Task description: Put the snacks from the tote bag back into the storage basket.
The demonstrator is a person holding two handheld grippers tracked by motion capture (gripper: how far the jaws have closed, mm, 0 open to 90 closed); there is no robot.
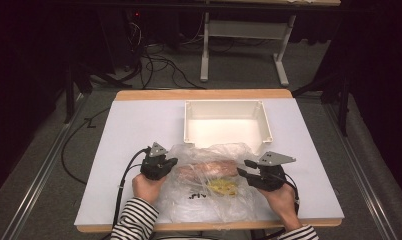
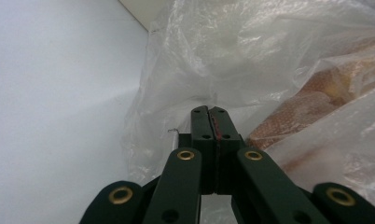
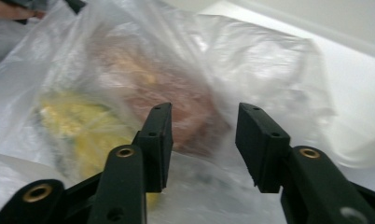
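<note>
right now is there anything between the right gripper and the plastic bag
Nothing visible. The right gripper has its jaws open and pointed straight at the plastic bag, whose film lies just beyond the tips. In the high view it sits at the bag's right edge, while the left gripper is at the opposite side.

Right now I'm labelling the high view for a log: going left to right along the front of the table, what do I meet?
Left black claw → crumpled clear plastic bag holding a pinkish-brown item and a yellow item → right black claw.
</note>
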